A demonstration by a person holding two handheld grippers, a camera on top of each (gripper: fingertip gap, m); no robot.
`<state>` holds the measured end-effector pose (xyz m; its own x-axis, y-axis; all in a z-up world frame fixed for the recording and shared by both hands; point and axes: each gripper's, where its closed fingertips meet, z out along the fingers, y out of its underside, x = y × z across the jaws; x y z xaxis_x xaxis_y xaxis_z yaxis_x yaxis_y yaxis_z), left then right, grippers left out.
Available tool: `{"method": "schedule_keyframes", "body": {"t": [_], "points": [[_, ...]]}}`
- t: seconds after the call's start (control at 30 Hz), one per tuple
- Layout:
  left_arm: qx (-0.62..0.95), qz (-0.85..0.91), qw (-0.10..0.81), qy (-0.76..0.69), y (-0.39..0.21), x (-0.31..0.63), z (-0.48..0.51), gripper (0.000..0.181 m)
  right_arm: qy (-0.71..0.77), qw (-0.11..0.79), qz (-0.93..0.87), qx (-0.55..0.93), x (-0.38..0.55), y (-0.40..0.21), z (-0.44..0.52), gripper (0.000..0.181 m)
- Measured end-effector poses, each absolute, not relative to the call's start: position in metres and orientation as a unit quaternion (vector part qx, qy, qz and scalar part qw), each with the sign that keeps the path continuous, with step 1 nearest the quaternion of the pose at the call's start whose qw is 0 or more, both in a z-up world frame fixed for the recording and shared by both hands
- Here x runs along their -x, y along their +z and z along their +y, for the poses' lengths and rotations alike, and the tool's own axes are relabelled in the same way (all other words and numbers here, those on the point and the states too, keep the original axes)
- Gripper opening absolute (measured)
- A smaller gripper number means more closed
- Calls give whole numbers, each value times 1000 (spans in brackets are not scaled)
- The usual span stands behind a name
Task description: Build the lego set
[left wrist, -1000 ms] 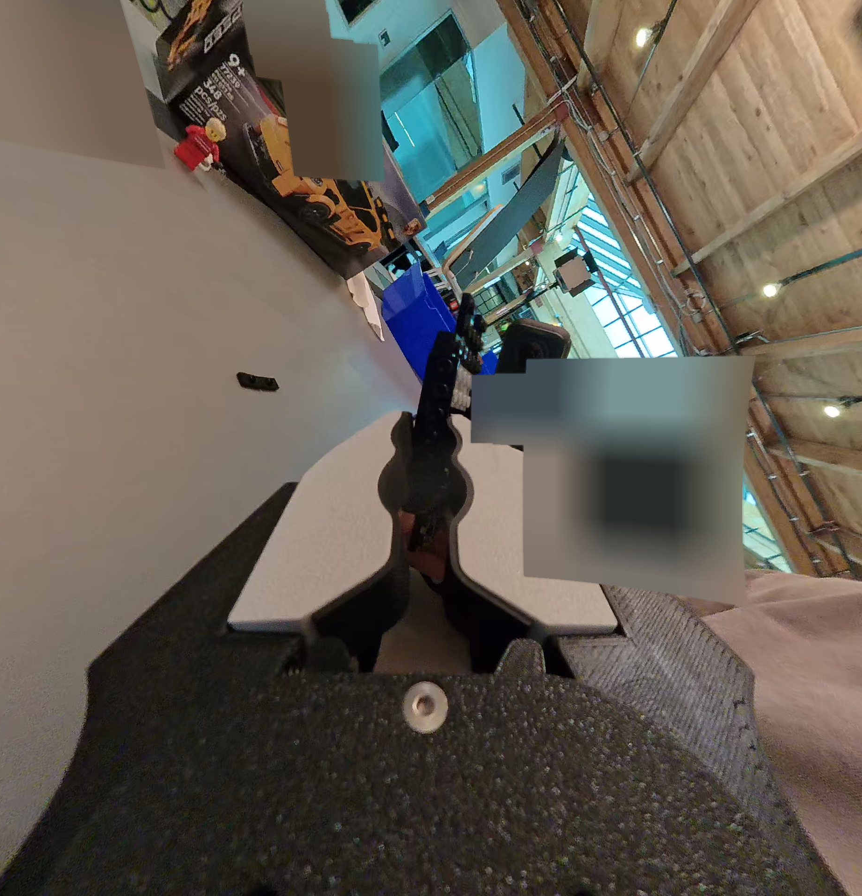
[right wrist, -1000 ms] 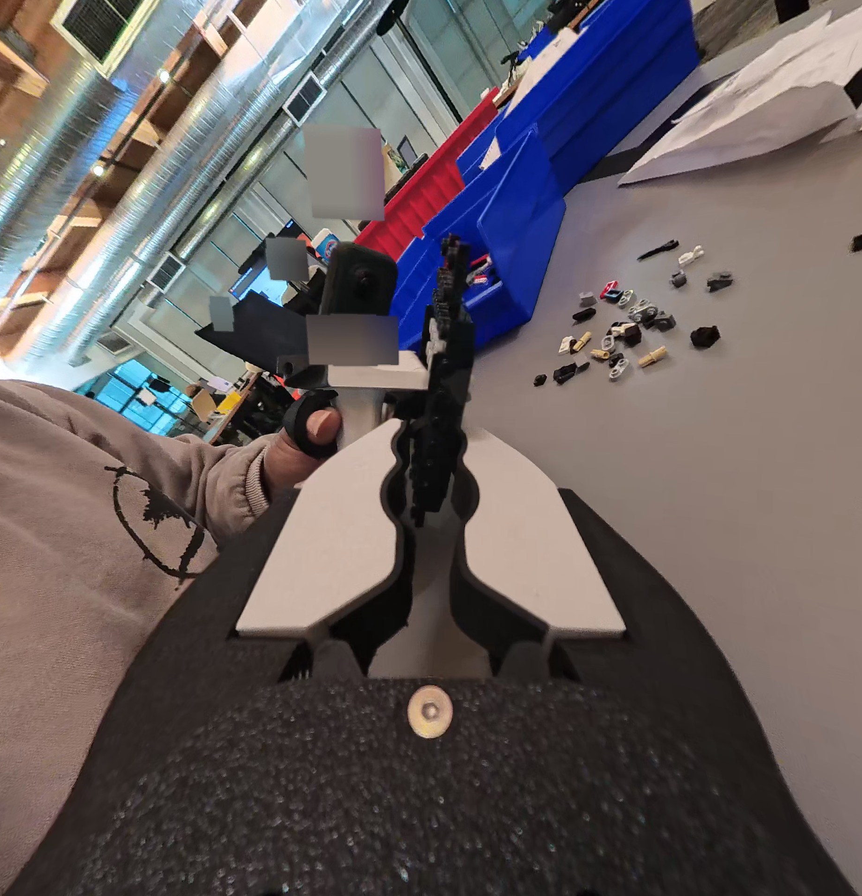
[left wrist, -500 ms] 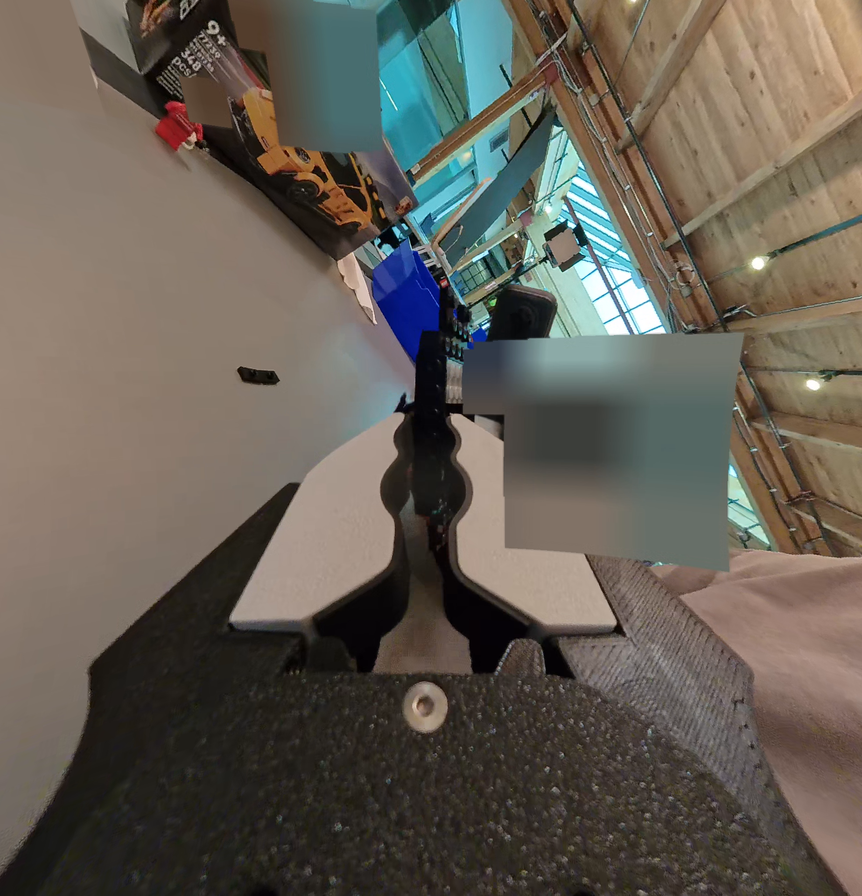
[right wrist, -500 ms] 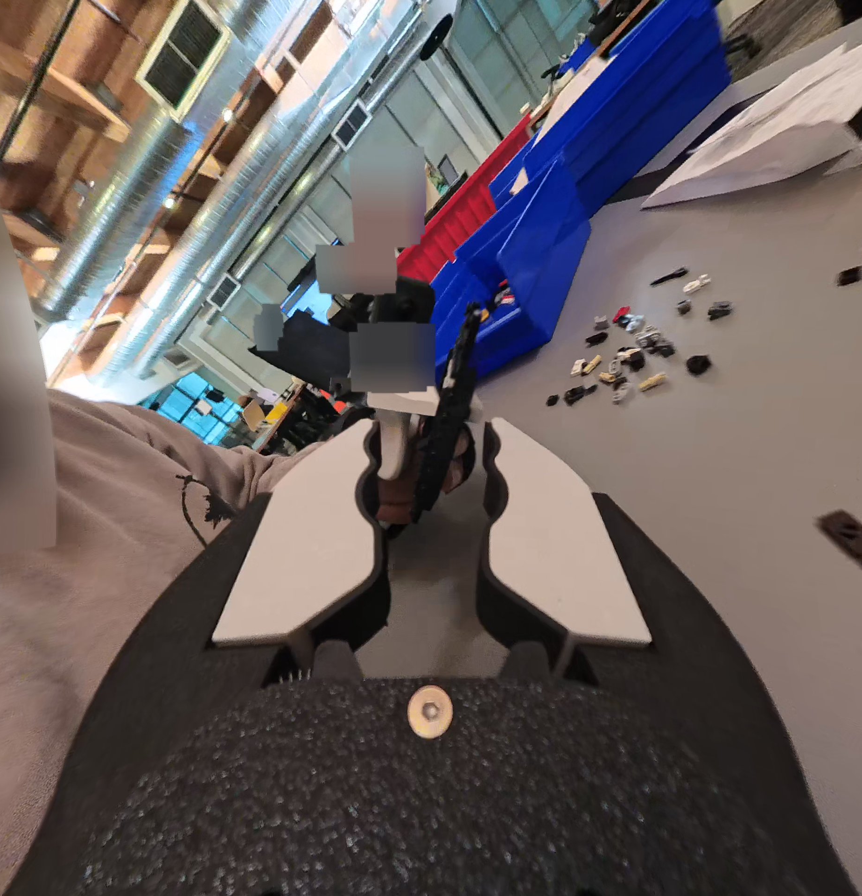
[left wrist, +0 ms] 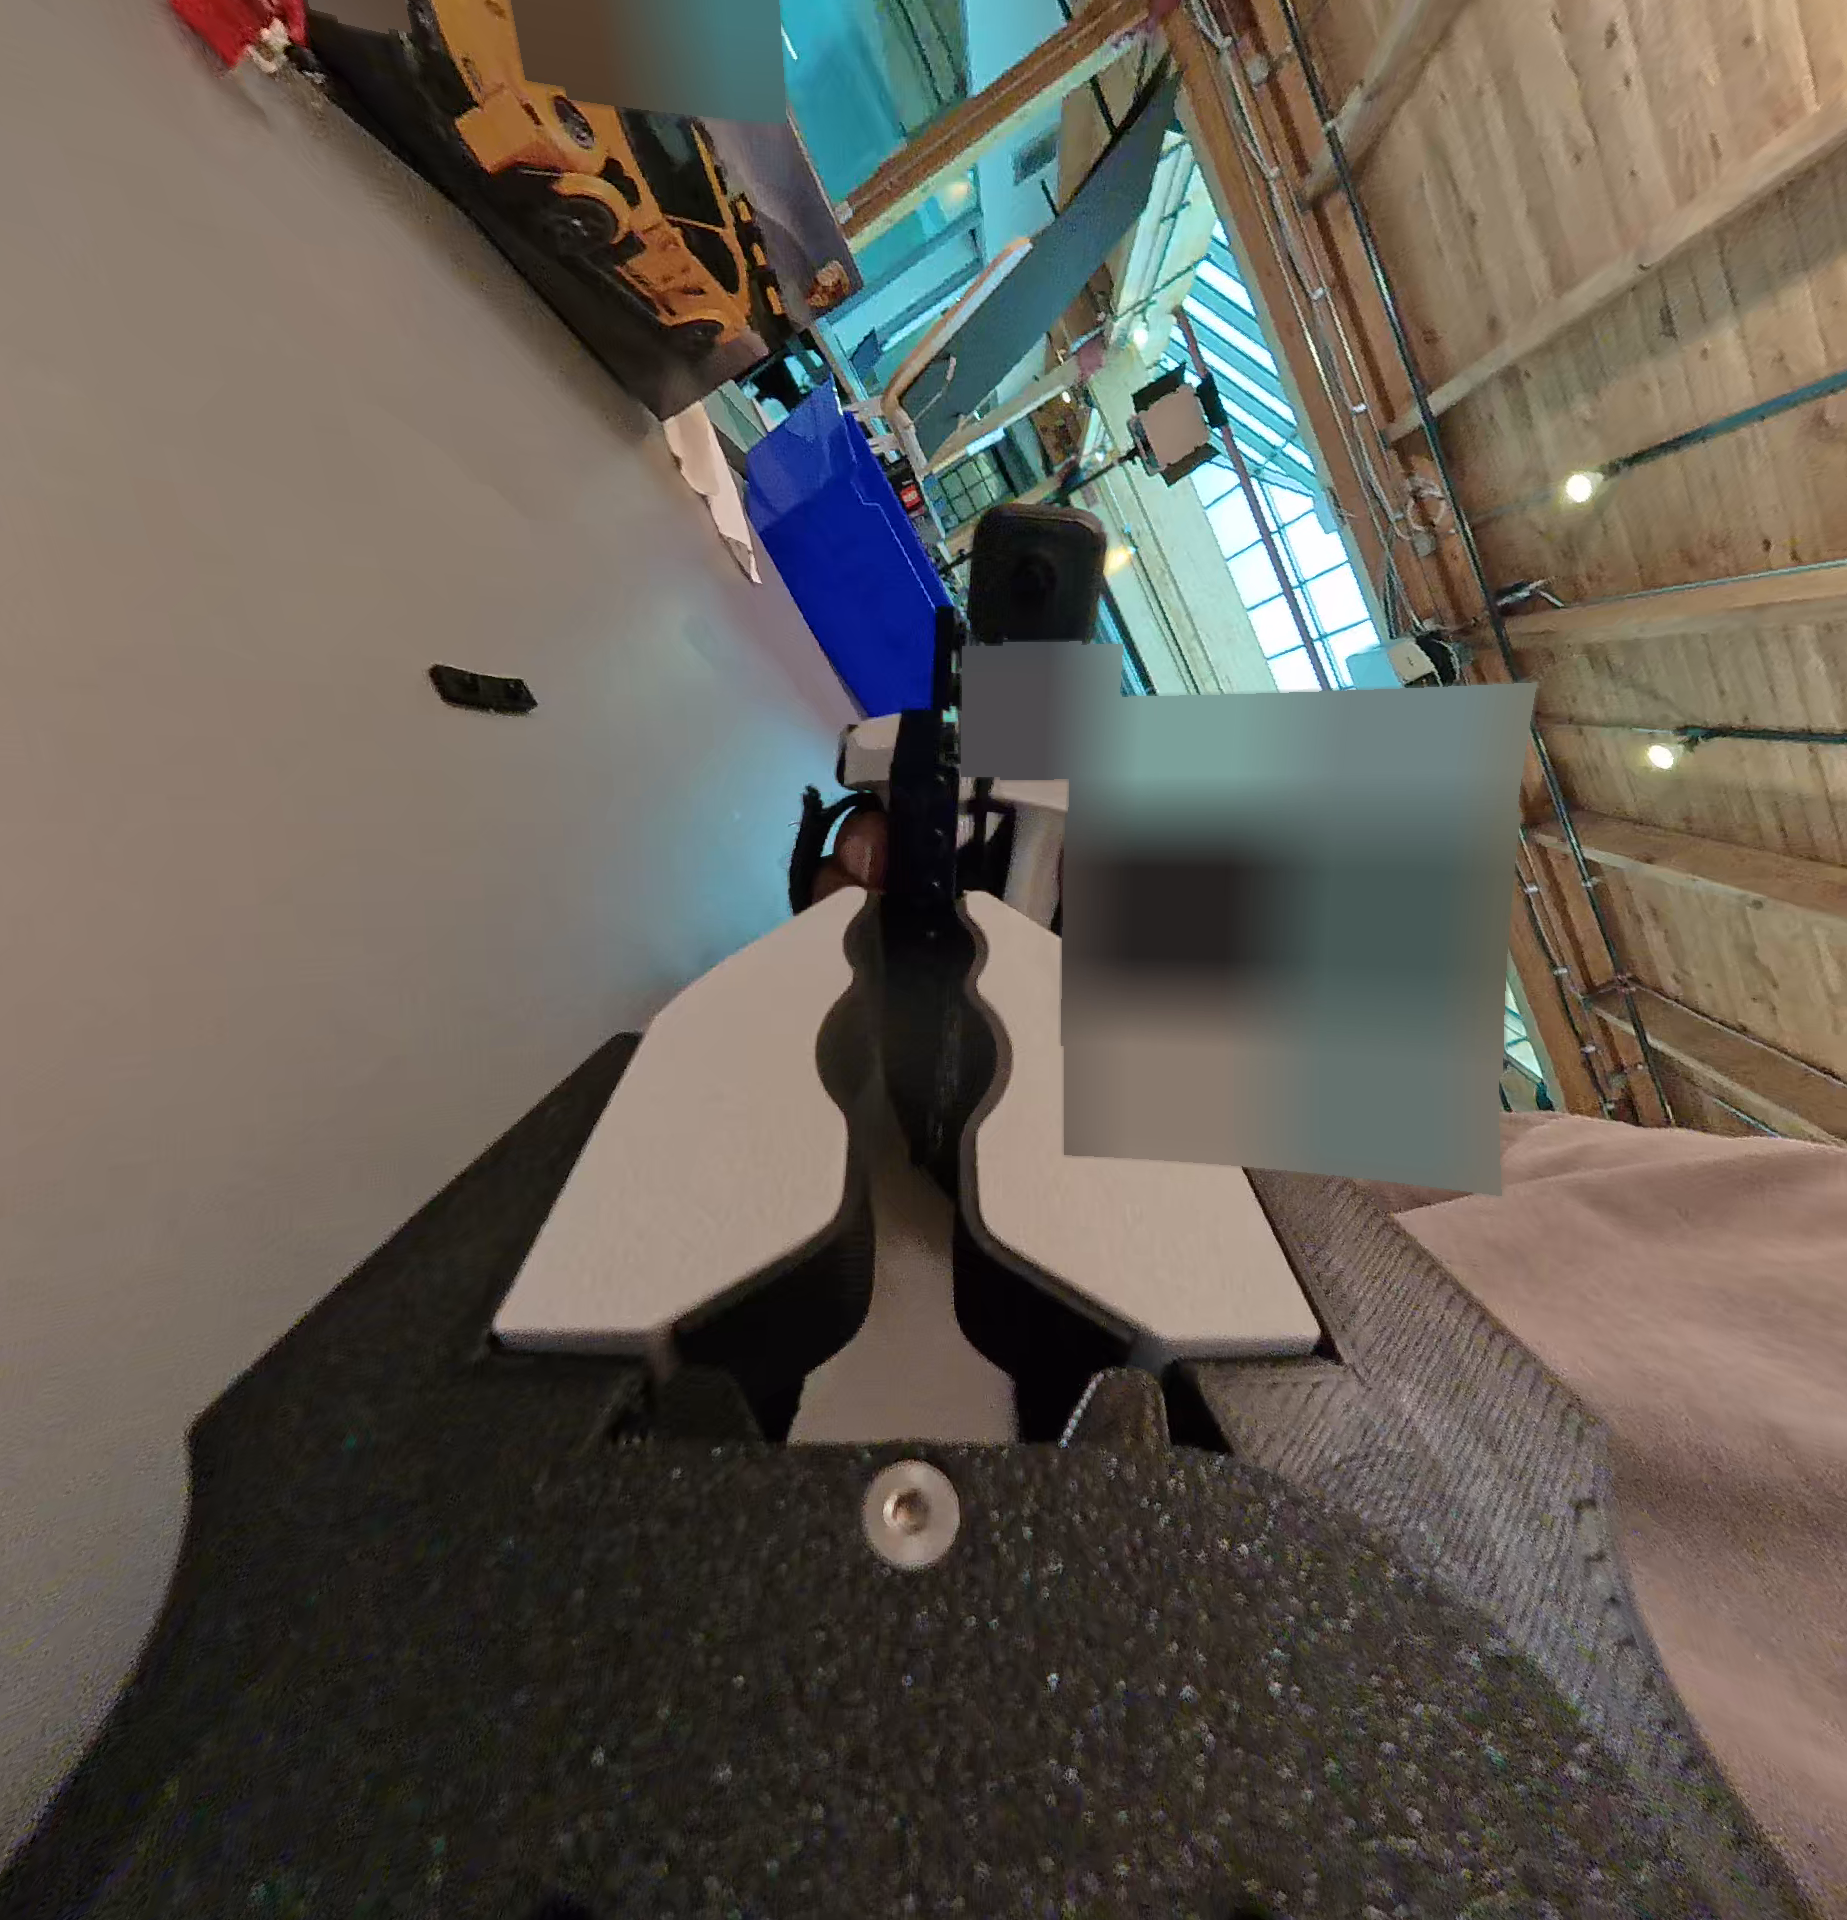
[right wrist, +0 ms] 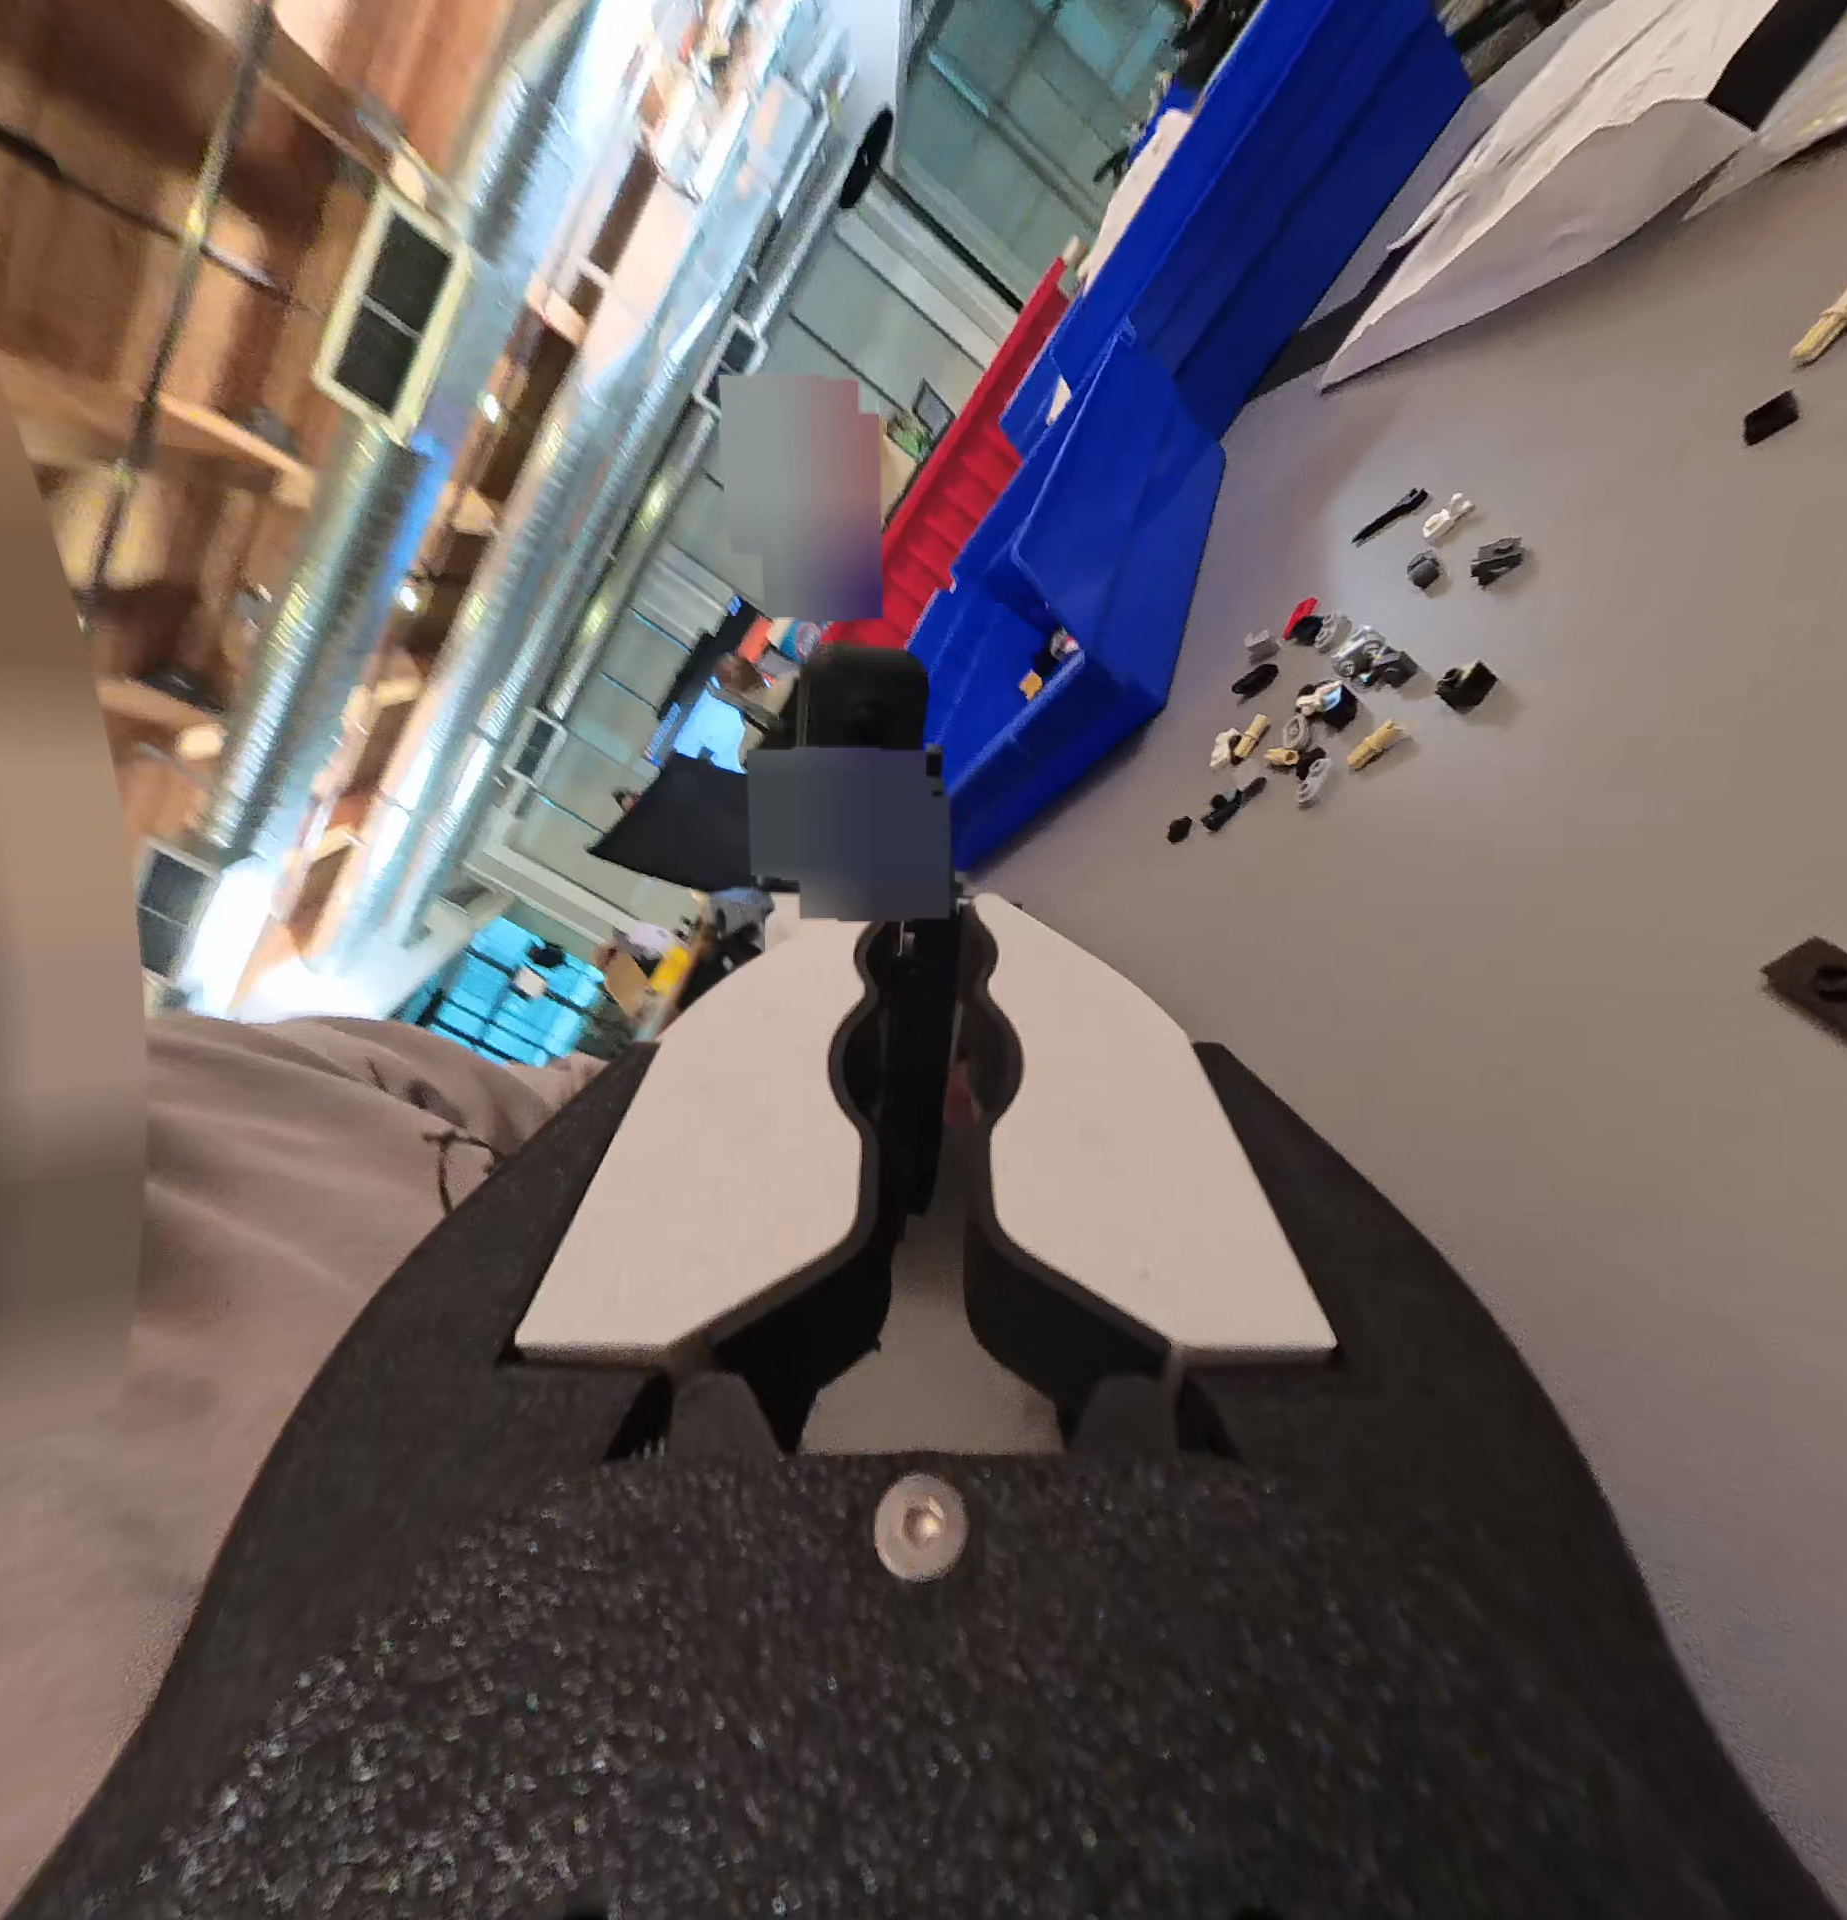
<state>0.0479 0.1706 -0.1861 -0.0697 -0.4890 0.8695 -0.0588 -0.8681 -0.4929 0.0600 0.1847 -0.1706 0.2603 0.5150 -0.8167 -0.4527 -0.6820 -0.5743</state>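
Observation:
A black lego assembly is held edge-on above the grey table. My left gripper is shut on it, with the piece running up past the fingertips. In the right wrist view the same black assembly sits between the fingers of my right gripper, which is shut on it. The two grippers face each other. The right gripper's camera shows beyond the piece in the left view, and the left gripper's camera shows in the right view. Blur patches hide part of each.
A pile of small loose lego pieces lies on the table near blue bins. A black plate lies at the right. A small black piece, the set's box and a blue bin are in the left view. Both grippers' tips are close together, under 4 cm apart. Left tips and right tips are each some 12 cm from the black plate. Look for it in the left wrist view too.
My right gripper opened half a second ago and has shut again on the black assembly. My left gripper kept its hold. Both views have tilted and moved closer together.

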Motion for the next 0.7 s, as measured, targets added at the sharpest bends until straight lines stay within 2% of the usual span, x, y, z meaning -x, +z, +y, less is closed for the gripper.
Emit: {"method": "schedule_keyframes", "body": {"t": [0.13, 0.4, 0.7], "points": [[652, 222, 133, -713, -186, -48, 161, 24, 641, 404, 51, 650, -73, -163, 192, 11], [643, 236, 150, -713, -178, -58, 155, 11, 653, 412, 66, 632, -73, -159, 189, 11], [639, 231, 136, -721, -182, -55, 155, 10, 594, 460, 15, 660, -70, -157, 186, 11]]}}
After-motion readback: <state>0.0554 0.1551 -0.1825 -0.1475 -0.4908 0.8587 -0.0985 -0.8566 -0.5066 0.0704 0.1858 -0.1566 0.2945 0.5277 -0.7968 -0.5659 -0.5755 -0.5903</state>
